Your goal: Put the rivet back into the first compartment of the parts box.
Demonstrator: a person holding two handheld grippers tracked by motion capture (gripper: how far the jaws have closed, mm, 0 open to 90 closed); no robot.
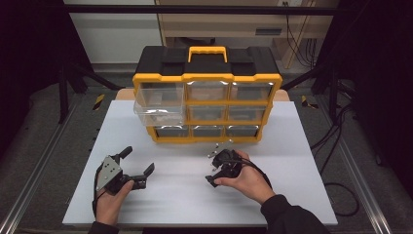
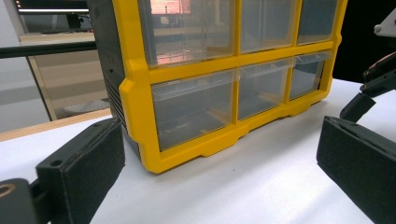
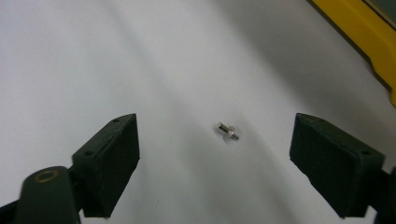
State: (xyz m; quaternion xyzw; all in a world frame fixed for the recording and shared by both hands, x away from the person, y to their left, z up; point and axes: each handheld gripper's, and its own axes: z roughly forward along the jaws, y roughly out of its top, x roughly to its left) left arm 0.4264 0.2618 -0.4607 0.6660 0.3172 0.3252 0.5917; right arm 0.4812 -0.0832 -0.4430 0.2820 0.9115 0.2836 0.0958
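Mid-frame, the screw (image 3: pixel 228 131) lies between the right gripper's (image 3: pixel 215 163) open jaws: tiny, hard, probably slippery; pinch its shaft. The left gripper (image 1: pixel 139 163) gapes empty.

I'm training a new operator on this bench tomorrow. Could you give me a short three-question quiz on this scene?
1. True or false: the small metal screw lies on the white table between the open jaws of the right gripper, touched by neither.
2. Which drawer of the yellow organizer is pulled out? A) top left B) middle centre C) bottom right
3. Fill in: the left gripper holds ______ between its jaws.

Key
1. True.
2. A: the top-left drawer sticks out towards the person.
3. Nothing; its jaws stand open above the table.
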